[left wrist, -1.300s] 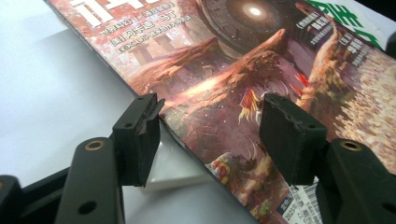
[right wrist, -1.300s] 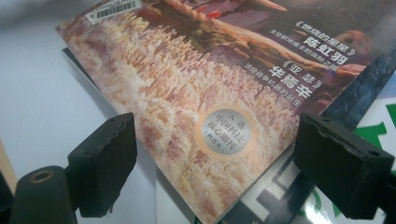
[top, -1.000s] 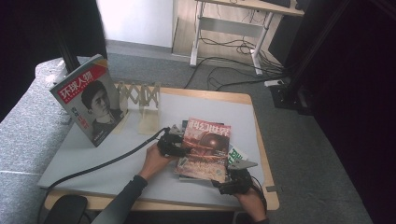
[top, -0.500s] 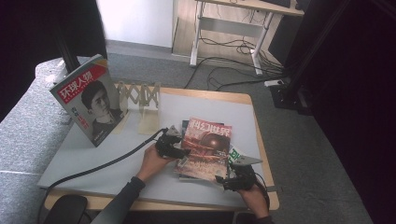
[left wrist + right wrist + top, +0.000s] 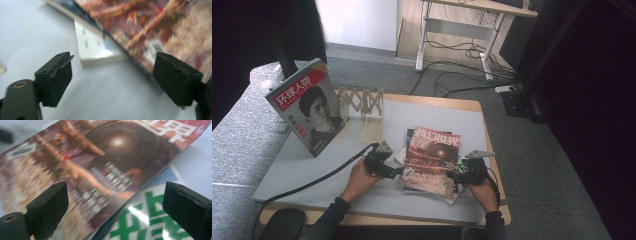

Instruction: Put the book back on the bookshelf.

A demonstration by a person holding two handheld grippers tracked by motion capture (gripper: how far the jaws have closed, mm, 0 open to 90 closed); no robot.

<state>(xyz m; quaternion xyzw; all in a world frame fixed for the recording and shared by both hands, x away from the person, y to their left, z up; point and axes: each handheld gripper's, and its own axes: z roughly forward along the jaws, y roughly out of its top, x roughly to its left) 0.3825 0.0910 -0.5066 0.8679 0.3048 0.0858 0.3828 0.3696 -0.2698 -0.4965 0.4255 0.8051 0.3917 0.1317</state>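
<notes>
**Asker:** Magazine with the red cover, where does it lie?

**Describer:** It lies flat on top of a small pile of other magazines, toward the right half of the bench, nearer the person's edge. Its cover shows a dark glowing sphere and large white characters across the top. In the right gripper view the same cover overlaps a white magazine with green characters beneath it.

**Asker:** Where are the two grippers?

**Describer:** One sits on each side of the pile. The left gripper is just beside the red magazine's left edge, with a black cable trailing off toward the bench's near left corner. The right gripper is just beside the pile's right edge.

**Asker:** Are the fingers holding anything?

**Describer:** No. On both grippers the fingers stand wide apart and have just been opening. In the left gripper view one finger is over the bare bench and the other overlaps the magazine's edge, with nothing pinched between them. In the right gripper view the fingers stand over the cover and the green-lettered magazine, pressing on neither.

**Asker:** What else is on the bench?

**Describer:** At the far left a second magazine stands upright, its cover showing a portrait under a red title band. Just beside it is a wooden lattice rack.
</notes>
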